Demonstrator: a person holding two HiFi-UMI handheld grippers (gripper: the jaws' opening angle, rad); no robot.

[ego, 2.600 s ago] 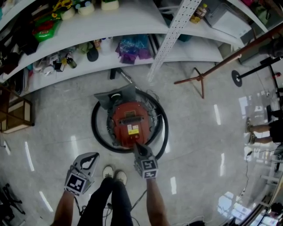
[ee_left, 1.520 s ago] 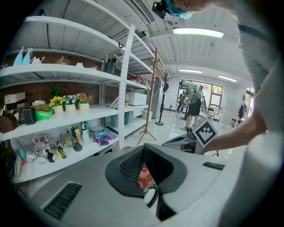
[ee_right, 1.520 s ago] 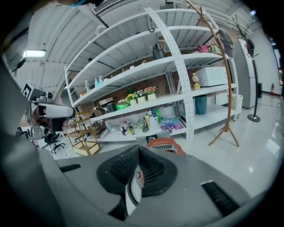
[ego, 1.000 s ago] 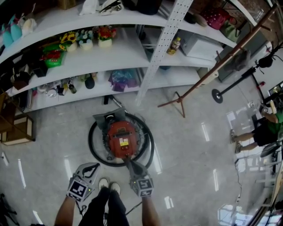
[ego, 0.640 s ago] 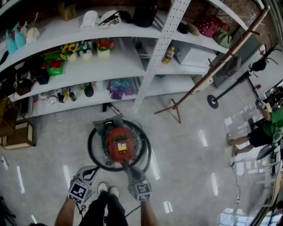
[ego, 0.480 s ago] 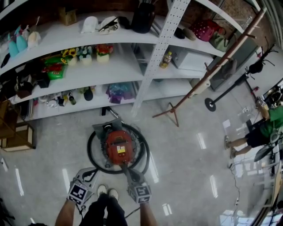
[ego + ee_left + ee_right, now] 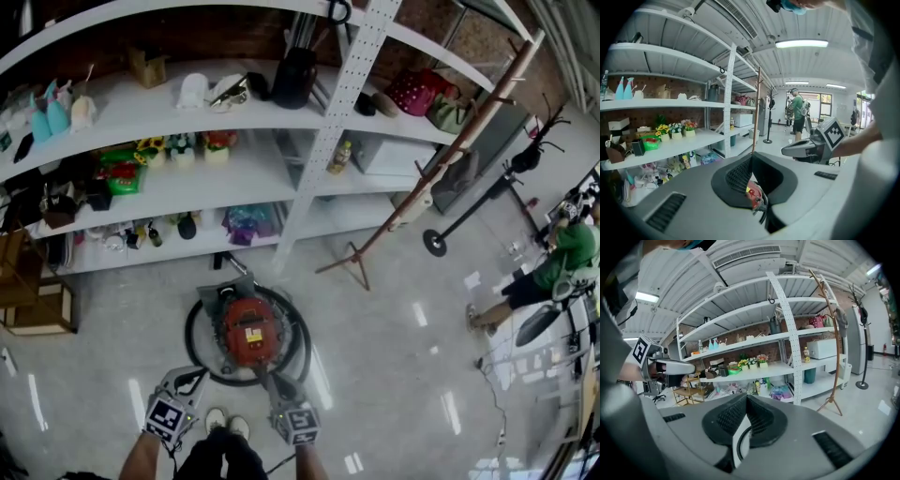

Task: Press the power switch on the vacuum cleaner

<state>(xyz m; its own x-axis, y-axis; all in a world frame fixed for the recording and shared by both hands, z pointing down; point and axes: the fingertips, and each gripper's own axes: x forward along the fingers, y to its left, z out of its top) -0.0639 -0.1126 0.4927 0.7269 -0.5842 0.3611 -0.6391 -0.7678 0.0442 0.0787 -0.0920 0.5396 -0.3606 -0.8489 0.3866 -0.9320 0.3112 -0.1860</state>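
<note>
Left tongs [image 7: 192, 377] and right tongs [image 7: 270, 380] are pinched together, empty, held off the vacuum [image 7: 247, 330] ahead; whether its switch got pressed doesn't show.

White shelving [image 7: 253, 176] ran along the back, split by a perforated upright [image 7: 330, 141]. Little flower pots [image 7: 178, 146] sat on the middle shelf next to something green [image 7: 120, 157]. Up top were a black container [image 7: 293, 77] and a pink bag [image 7: 413, 91], with a purple bundle [image 7: 246, 223] down low. A wooden coat stand [image 7: 450, 159] stood by the right end, a black round-based stand [image 7: 434, 243] near it. Someone in a green top [image 7: 566, 248] was off at the far right.
</note>
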